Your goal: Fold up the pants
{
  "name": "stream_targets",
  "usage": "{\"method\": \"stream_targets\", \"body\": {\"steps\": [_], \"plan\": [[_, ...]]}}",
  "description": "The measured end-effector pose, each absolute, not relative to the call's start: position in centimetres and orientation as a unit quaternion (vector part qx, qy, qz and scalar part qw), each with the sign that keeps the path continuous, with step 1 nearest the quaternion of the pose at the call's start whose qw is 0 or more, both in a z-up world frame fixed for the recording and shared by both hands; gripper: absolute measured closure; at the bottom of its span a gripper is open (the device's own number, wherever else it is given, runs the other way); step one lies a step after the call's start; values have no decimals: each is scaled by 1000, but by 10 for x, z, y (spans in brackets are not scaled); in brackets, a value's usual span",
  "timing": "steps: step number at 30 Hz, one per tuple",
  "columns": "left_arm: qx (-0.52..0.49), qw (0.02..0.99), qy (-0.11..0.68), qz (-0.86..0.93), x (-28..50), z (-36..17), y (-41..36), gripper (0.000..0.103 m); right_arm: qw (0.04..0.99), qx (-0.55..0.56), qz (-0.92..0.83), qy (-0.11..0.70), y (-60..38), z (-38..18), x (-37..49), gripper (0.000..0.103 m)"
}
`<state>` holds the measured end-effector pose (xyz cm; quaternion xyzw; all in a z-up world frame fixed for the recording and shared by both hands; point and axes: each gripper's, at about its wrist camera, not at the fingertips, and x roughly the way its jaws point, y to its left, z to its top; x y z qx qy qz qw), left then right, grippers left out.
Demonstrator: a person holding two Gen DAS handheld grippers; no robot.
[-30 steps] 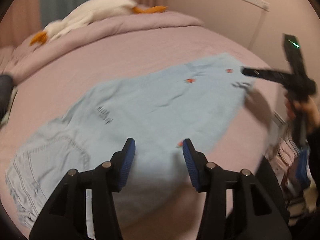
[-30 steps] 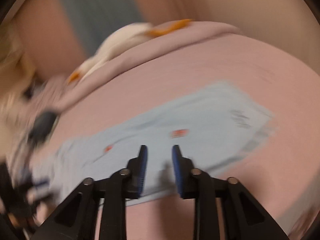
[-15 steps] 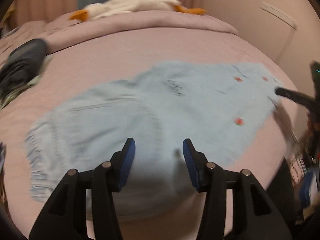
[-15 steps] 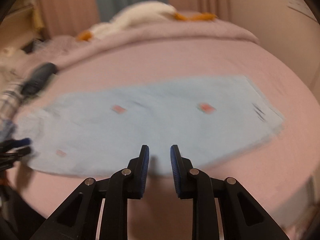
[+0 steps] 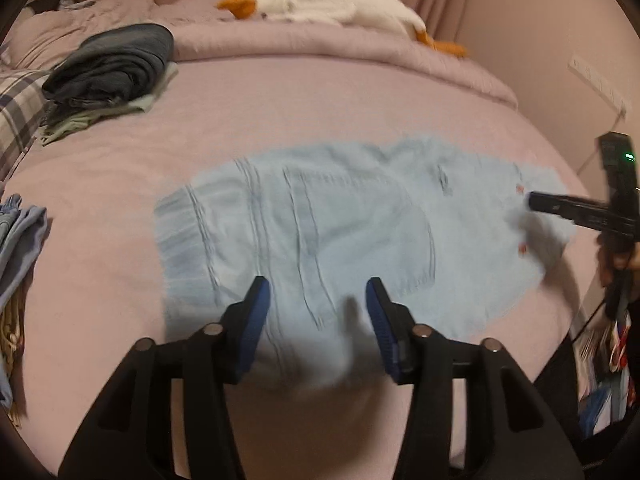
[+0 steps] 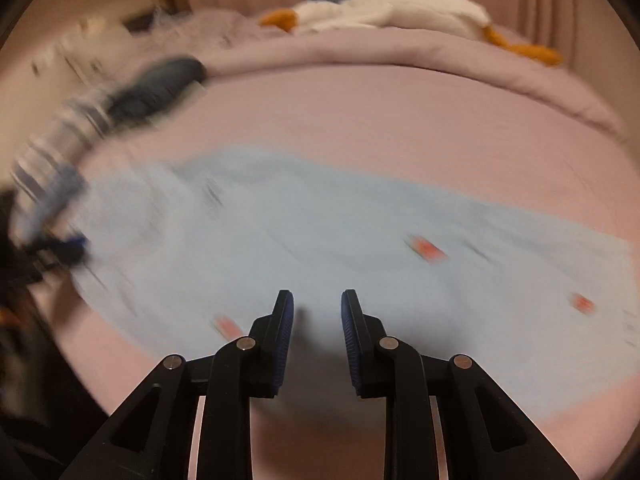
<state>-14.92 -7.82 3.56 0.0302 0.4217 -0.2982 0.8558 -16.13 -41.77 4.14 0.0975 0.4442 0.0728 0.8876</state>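
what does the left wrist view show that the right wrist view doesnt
Only the left wrist view: the right claw side-on over the far end of the pants, its hand, and bluish clothes at the left edge.

Only the right wrist view: three red patches, one mid-fabric.

Both: the light blue pants on the pink bed, the dark folded pile, the white plush goose. Neither claw holds anything; the left claw has just been opening.

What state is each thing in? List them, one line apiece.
Light blue pants: spread flat on the bed, not yet folded, not gripped.
Left claw: open, empty, jaws just opening wider, above the waist end of the pants.
Right claw: open, empty, above a leg of the pants.
Dark clothes: folded, stacked at the bed's far left.
Plush goose: lying on the rolled duvet.
Bed: covered by a smooth pink sheet.
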Motion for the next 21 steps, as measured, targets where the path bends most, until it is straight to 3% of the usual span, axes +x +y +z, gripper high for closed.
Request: {"method": "stream_targets", "body": {"steps": [3,11,16,21], "plan": [[19,855,426,-293,-139,30,-77,49,883,134,110,437,-399,42,-121,79],[45,847,424,-318,-148,15,-70,50,860,88,105,492,-342,4,-24,79],[38,847,427,-315,-146,15,-71,49,859,113,84,492,-347,18,-24,79],[27,848,429,-311,-147,15,-71,49,879,124,94,451,-363,51,-85,79]]}}
